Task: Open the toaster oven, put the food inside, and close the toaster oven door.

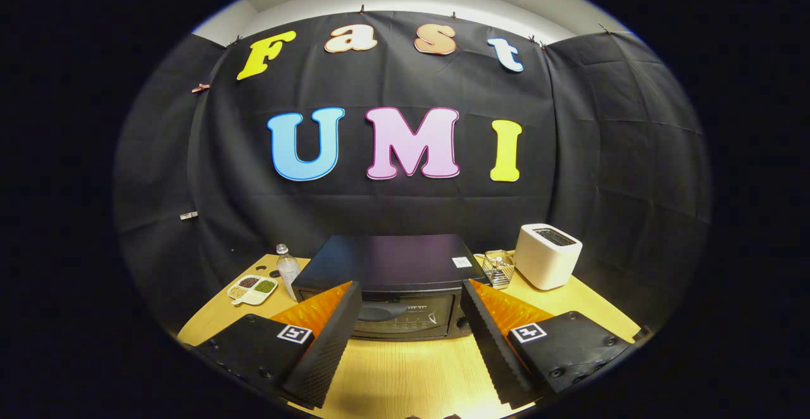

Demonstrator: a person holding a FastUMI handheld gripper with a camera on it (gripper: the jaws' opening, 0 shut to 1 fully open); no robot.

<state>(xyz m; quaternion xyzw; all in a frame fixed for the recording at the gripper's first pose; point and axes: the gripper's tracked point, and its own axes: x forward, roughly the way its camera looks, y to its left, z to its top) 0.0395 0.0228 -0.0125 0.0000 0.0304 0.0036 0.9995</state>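
A black toaster oven point(389, 264) stands on the wooden table point(405, 375), straight ahead of my fingers, with its glass door point(405, 318) closed. My gripper point(410, 302) is open, held above the table in front of the oven, the two fingers spread wide with the door showing between their tips. Nothing is held between the fingers. A small divided white dish point(253, 289) with several portions of food sits to the left of the oven.
A clear plastic bottle point(288, 270) stands between the dish and the oven. To the right of the oven are a small wire basket point(498, 268) and a white pop-up toaster point(547, 256). Black cloth walls close in the table behind and at both sides.
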